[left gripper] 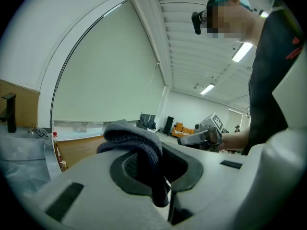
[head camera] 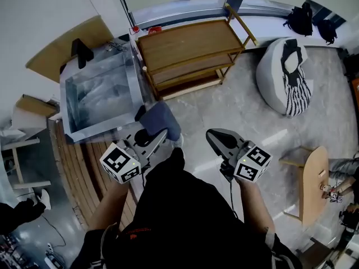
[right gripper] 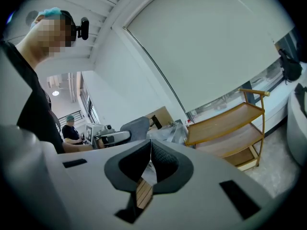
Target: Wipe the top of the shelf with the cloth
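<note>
A wooden three-tier shelf (head camera: 190, 41) stands ahead by the window; its top board is bare. The same shelf (right gripper: 225, 121) shows at the right of the right gripper view. My left gripper (head camera: 159, 134) is shut on a grey-blue cloth (head camera: 161, 120), held in the air well short of the shelf. The cloth (left gripper: 136, 140) bunches over the closed jaws in the left gripper view. My right gripper (head camera: 216, 139) is shut with nothing in it, level with the left one and apart from the shelf.
A steel sink (head camera: 101, 91) lined with clear plastic stands left of the shelf. A grey beanbag (head camera: 280, 77) with a striped bag lies to the right, and a small wooden stool (head camera: 311, 181) at the near right. Marble floor (head camera: 224, 108) lies between me and the shelf.
</note>
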Tool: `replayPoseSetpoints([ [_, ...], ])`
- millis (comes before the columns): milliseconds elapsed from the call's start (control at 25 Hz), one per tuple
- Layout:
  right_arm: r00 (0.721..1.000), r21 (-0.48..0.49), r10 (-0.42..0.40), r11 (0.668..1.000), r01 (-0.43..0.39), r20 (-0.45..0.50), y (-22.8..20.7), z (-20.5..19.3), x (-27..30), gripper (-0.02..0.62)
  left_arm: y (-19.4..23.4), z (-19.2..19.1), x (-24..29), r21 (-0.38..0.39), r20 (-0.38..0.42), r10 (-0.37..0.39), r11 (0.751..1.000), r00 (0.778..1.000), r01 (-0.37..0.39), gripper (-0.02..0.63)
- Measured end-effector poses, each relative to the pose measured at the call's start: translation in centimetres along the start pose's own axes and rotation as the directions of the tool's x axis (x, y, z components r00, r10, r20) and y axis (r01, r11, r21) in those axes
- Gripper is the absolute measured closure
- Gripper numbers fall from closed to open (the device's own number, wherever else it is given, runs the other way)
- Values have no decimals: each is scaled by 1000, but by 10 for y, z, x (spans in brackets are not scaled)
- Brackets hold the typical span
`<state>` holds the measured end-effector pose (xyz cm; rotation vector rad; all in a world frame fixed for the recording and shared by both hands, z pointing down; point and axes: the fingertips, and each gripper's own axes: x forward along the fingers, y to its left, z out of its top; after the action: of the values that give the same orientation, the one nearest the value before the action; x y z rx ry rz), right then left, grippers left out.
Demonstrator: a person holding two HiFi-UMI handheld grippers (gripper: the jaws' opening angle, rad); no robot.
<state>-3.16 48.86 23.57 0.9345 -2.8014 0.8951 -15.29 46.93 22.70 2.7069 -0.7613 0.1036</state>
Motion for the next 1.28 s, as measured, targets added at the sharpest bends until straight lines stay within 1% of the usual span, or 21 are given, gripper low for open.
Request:
replayPoseSetpoints([
  [320, 999, 9, -20, 1000, 20, -31, -41, 42, 57, 589, 69, 23, 25, -20, 6, -12, 1000, 1000, 12, 557],
  [560, 998, -9, -15, 1000, 15, -53, -58, 68, 90, 589, 107, 42, 38, -11, 20, -12, 1000, 1000, 13, 557],
  [840, 998, -14, -8, 1000, 7, -61, -77, 85, 110, 589, 136, 52, 49, -20, 33, 1, 1000, 999, 0, 557],
  [1040, 998, -10, 1, 1000, -2, -63, -98, 99, 127, 589, 158, 58, 61, -25, 26, 13, 1000, 1000, -13, 557],
  [1280, 997, -20, 29, 999, -31, -70, -120, 118, 144, 589, 177, 67, 77, -22, 22, 33, 999, 999, -33, 557],
])
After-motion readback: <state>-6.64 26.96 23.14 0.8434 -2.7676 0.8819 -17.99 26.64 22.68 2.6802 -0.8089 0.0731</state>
